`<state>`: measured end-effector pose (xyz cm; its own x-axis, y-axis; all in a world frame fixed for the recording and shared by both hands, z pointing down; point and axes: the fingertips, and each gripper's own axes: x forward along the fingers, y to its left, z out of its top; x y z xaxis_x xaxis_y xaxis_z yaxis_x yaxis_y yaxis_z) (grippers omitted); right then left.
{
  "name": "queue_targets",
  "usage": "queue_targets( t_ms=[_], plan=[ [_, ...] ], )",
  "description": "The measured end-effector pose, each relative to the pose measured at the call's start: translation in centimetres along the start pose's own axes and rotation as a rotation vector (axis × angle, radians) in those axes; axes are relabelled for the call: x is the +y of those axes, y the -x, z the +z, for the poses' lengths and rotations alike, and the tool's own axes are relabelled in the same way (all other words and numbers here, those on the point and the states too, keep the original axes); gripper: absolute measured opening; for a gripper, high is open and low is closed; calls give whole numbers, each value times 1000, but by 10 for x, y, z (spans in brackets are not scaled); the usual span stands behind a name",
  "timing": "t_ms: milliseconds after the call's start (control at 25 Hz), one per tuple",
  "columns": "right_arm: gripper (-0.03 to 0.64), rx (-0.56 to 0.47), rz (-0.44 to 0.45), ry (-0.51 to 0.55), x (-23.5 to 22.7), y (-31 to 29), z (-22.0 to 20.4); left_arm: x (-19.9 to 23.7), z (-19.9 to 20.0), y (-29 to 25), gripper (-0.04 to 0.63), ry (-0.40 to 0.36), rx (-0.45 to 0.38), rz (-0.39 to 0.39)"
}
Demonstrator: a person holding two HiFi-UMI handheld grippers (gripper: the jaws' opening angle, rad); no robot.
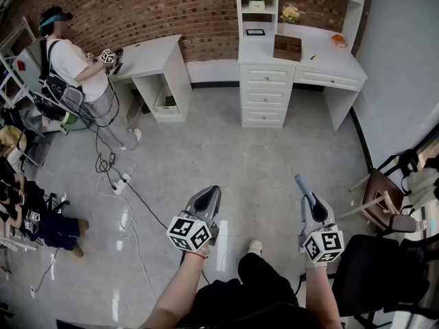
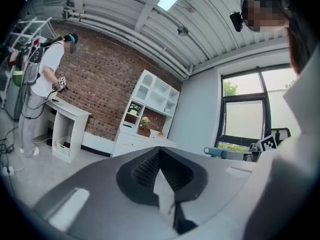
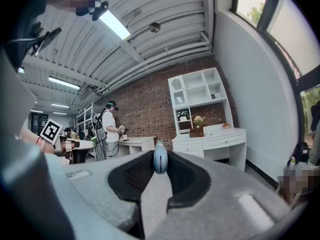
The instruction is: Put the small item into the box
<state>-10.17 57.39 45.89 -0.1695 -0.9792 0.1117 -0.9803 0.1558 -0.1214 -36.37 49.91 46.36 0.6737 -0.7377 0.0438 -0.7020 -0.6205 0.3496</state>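
My right gripper [image 1: 308,199] is shut on a small light-blue item [image 1: 302,184] whose rounded end sticks out past the jaw tips; in the right gripper view the item [image 3: 160,158] stands upright between the closed jaws. The left gripper [image 1: 210,196] is shut with nothing in it, its jaws meeting in the left gripper view [image 2: 159,153]. Both are held over the grey floor, well away from the white desk [image 1: 322,59]. A brown open box [image 1: 287,47] sits on that desk, and is seen far off as the box [image 3: 196,132] and the box [image 2: 144,132].
Another person [image 1: 70,64] stands at a white table [image 1: 151,57] at the back left. Cables and a power strip [image 1: 120,183] trail over the floor at left. A brown chair [image 1: 384,199] and a black chair [image 1: 374,266] stand at right. A small orange object [image 1: 338,40] lies on the desk.
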Motion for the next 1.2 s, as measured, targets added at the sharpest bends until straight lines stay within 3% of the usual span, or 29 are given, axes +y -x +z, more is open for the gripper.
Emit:
queue_targets(
  t_ms=[600,1200],
  plan=[
    [72,16,-15,-25,-97,-89,1,14,-1,-139,0,10,22,-13],
    [72,7,15,-52,-144,-154,10,29,-2,-226,2,22,30,-27]
  ],
)
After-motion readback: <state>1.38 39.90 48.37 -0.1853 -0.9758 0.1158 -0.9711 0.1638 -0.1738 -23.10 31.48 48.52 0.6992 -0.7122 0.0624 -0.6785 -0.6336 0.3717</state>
